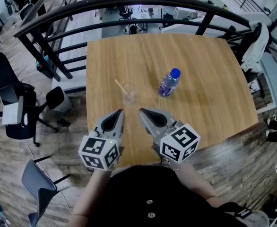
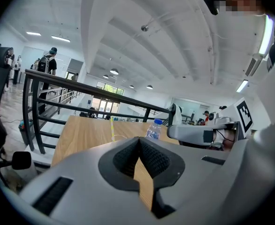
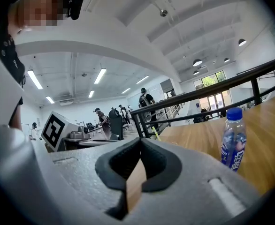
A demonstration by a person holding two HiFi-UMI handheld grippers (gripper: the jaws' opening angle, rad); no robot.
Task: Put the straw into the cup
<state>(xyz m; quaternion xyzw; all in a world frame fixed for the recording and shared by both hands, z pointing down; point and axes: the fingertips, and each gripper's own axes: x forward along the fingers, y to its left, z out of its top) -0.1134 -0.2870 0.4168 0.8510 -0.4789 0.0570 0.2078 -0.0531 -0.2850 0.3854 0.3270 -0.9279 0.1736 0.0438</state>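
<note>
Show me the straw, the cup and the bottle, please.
straw (image 1: 120, 86), head view, middle of its shaft.
cup (image 1: 130, 97), head view, its clear side wall.
bottle (image 1: 167, 85), head view, its labelled body.

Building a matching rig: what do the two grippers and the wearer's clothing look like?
The left gripper and right gripper are light grey wedges with black ribbed pads, each carrying a white cube of black square markers. The person wears a black buttoned top.

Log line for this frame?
straw: in cup | left gripper: shut, empty | right gripper: shut, empty | bottle: upright on table
</note>
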